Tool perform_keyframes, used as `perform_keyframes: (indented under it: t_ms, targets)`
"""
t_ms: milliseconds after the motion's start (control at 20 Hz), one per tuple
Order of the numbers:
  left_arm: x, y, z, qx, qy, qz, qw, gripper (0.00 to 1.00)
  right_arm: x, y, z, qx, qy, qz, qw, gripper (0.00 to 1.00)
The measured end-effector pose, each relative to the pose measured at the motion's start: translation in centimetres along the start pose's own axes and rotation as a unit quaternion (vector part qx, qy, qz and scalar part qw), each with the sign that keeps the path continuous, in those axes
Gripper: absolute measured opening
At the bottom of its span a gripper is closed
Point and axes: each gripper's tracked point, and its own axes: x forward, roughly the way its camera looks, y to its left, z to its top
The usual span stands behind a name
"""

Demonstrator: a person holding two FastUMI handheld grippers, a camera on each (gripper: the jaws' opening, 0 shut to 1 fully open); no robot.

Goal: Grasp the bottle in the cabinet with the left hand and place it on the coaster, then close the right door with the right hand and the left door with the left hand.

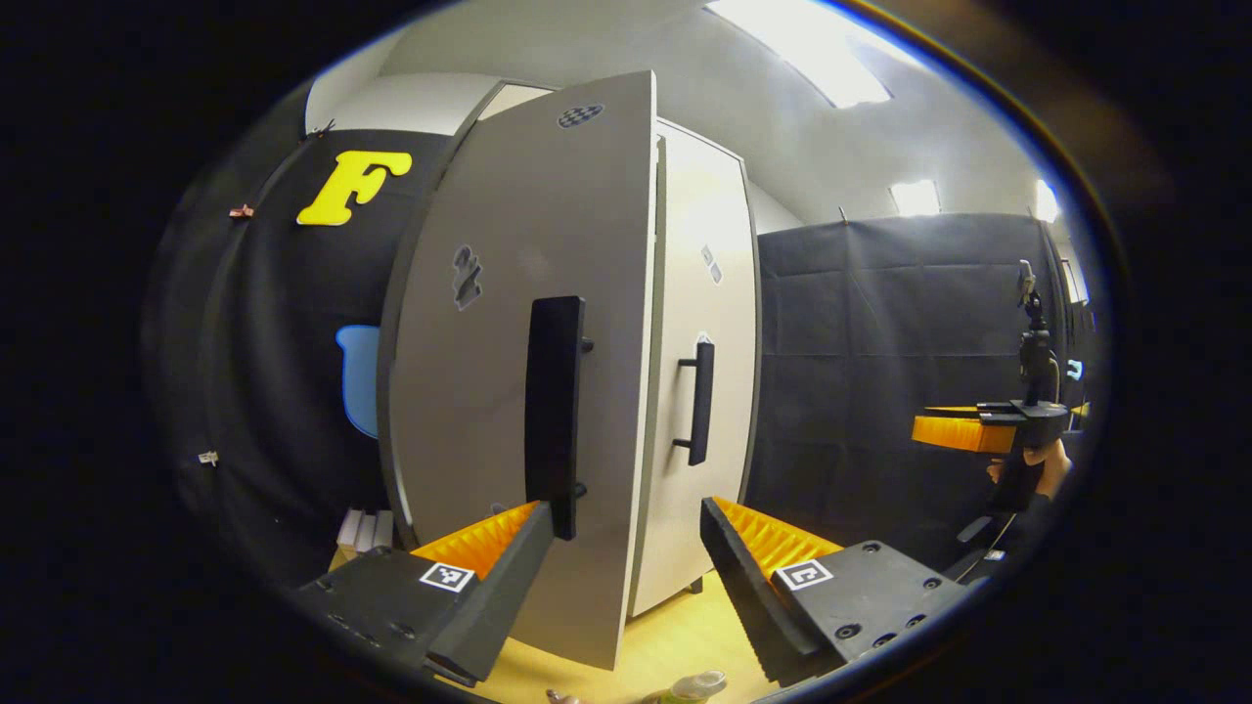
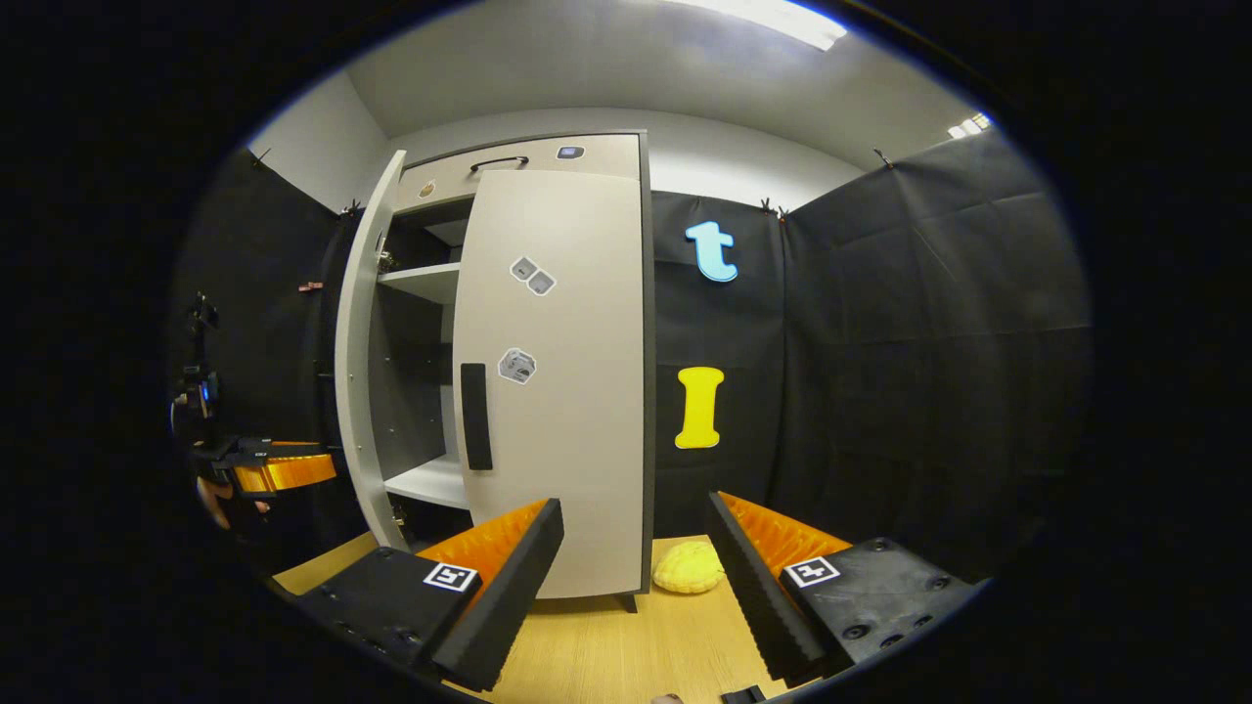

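Matt grey cabinet doors (image 2: pixel 558 391), black matt handles (image 1: pixel 553 416), pale wood-grain tabletop (image 2: pixel 606 650), ribbed orange plastic fingers (image 2: pixel 494 538)

Pale wooden tabletop (image 2: pixel 606 655), light grain. Lumpy yellow soft object (image 2: pixel 689 567), resting on the tabletop just beside the cabinet's foot. Small white blocks (image 1: pixel 364 530), upright in a row near the tabletop's far-left edge; nature unclear.

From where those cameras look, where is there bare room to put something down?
The wooden tabletop lies bare in front of the cabinet's right door, up to the yellow lump at its corner. The white lower shelf behind the open left door looks free. It is tighter by the bottle, near the left gripper's fingers.
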Motion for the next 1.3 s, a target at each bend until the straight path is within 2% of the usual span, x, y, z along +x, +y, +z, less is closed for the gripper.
perform_keyframes:
  t_ms: [300,500,850,1150,1300]
  targets:
    - [-0.6,0.2,-0.6,0.001,0.011,0.013,1.000,0.96,-1.3,-0.6,-0.4,0.006,0.003,-0.005,1.000,0.98]
    - [-2.5,1.0,-0.7,0.005,0.015,0.038,0.999,0.96,-0.6,0.4,-0.3,0.006,0.002,0.015,1.000,0.98]
    - [-4.3,1.2,0.0,0.004,0.014,0.061,0.998,0.96,0.7,2.7,-0.1,0.008,-0.003,0.060,0.998,0.98]
    - [-5.4,0.9,1.1,0.026,0.009,0.067,0.997,0.96,2.1,4.0,0.2,0.005,-0.009,0.078,0.997,0.98]
    - [-5.9,1.2,1.8,0.053,0.005,0.084,0.995,0.96,2.2,4.7,0.2,0.010,-0.009,0.091,0.996,0.98]
